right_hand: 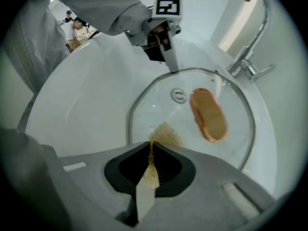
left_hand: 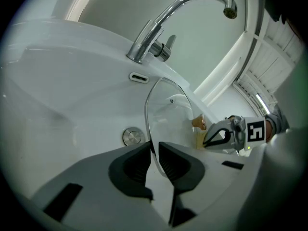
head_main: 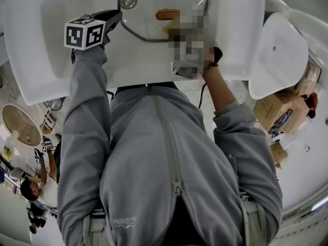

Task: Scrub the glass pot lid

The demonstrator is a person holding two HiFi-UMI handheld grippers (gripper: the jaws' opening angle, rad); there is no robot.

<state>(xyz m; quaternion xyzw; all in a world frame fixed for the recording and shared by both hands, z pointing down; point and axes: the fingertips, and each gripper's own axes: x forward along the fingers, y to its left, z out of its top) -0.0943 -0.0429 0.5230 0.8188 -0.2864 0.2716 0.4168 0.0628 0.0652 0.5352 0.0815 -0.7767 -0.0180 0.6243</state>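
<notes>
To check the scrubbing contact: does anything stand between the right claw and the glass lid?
Only the yellow scrub pad, which the right claw is shut on; its free end seems to lie on the glass lid. The lid's brown handle sits to one side, out of the way.

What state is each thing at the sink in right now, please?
Lid: tilted in the sink, held by its rim.
Left tongs: shut on the lid's rim.
Right tongs: shut on the scourer.
Scourer: clamped, its free end against the lid's glass.
Tap: off, no water running.
</notes>
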